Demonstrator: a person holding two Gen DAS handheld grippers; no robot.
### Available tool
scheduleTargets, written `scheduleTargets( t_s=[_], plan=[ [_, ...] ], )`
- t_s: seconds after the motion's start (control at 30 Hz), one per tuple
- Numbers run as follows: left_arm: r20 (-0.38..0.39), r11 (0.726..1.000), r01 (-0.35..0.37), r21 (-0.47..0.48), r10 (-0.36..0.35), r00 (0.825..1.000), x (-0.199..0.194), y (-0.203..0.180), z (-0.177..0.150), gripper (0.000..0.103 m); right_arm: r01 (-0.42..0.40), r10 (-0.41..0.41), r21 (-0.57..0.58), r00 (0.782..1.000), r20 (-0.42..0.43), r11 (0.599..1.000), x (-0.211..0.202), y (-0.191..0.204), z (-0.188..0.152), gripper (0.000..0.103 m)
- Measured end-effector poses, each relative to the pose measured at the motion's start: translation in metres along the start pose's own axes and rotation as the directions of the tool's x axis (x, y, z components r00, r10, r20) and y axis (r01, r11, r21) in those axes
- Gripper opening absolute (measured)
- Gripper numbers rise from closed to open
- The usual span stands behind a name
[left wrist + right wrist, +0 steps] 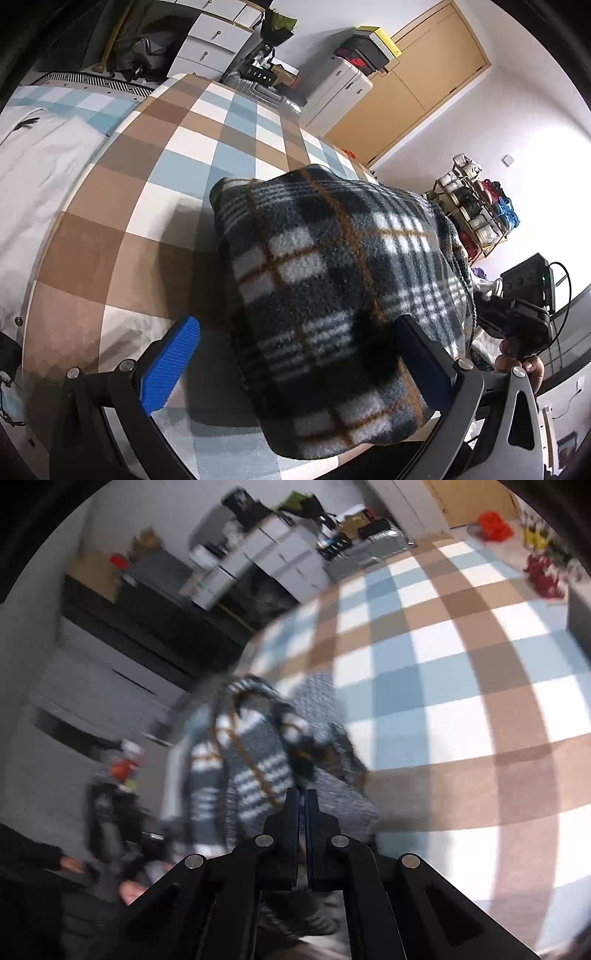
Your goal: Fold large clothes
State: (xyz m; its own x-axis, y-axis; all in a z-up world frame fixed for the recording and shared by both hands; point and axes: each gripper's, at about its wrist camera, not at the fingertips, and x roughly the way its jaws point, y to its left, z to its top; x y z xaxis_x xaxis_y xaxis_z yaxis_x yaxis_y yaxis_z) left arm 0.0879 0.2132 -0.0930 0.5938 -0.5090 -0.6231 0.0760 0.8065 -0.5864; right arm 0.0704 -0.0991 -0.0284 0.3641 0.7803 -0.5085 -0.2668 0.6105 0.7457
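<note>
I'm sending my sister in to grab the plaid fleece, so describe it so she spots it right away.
Look at the big checked blanket in brown, blue and white squares. Lying bunched on it is the plaid fleece. It is fuzzy and dark grey with white bars and thin orange lines, unlike the plain white sheet beside the blanket.
</note>
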Motion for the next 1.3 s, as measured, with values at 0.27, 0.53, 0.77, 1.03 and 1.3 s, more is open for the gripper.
scheduleTargets(
  t_s=[0.27, 0.53, 0.77, 1.03, 1.3],
  plan=[
    [-0.003, 1.000, 0.001, -0.007, -0.001, 1.000, -0.001, 0.000, -0.001, 0.102, 0.128, -0.118, -0.045, 0.976, 0.183, 0.991, -0.019, 0.004, -0.004, 0.103],
    [-0.004, 1.000, -0.009, -0.002, 0.009, 1.000, -0.001, 0.000, -0.001, 0.102, 0.263, -0.263, -0.176, 0.964, 0.024, 0.949, 0.008, 0.022, -0.011, 0.103],
    [-0.068, 0.988, 0.106, -0.108, -0.114, 0.991, 0.011, 0.015, 0.003, 0.102, 0.230, -0.290, -0.286, 0.939, -0.187, 0.930, 0.057, 0.014, -0.002, 0.103],
    [-0.159, 0.924, 0.254, -0.286, -0.307, 0.938, 0.034, 0.034, 0.008, 0.102, -0.003, 0.005, 0.004, 0.919, -0.393, 1.000, 0.092, -0.042, 0.002, 0.103],
    [-0.183, 0.901, 0.262, -0.345, -0.339, 0.923, 0.043, 0.037, 0.008, 0.102, -0.087, 0.139, 0.134, 0.883, -0.449, 0.987, 0.116, -0.065, -0.011, 0.103]
  ],
)
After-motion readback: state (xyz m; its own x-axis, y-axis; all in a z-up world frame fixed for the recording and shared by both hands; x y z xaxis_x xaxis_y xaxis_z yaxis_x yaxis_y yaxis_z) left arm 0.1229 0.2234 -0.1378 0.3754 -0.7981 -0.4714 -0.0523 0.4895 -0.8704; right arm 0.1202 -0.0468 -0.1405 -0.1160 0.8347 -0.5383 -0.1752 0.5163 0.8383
